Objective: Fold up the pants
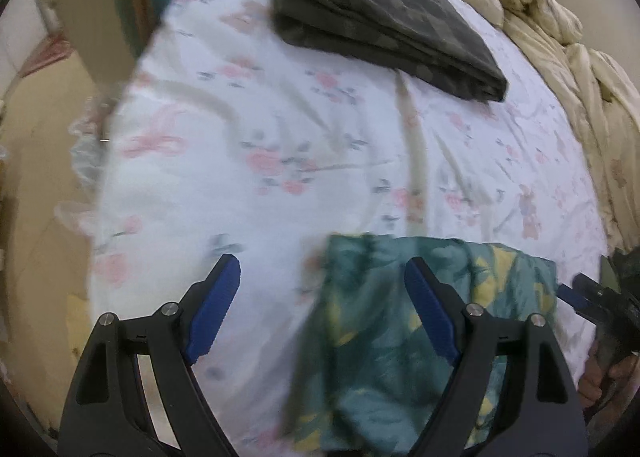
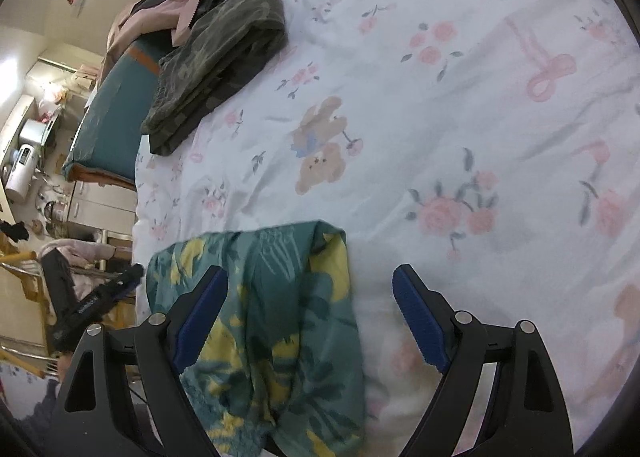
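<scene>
Teal pants with a yellow leaf print lie on the floral bed sheet near its front edge, partly folded. My left gripper is open above the sheet, its right finger over the pants' left part. The other gripper shows at the right edge. In the right wrist view the same pants lie under my open right gripper, its left finger over the cloth. The left gripper shows at the left there. Neither holds anything.
A folded dark grey-green garment lies farther back on the bed, also in the right wrist view. A rumpled cream quilt lines the right side. A teal cushion and cluttered shelves stand beyond the bed edge.
</scene>
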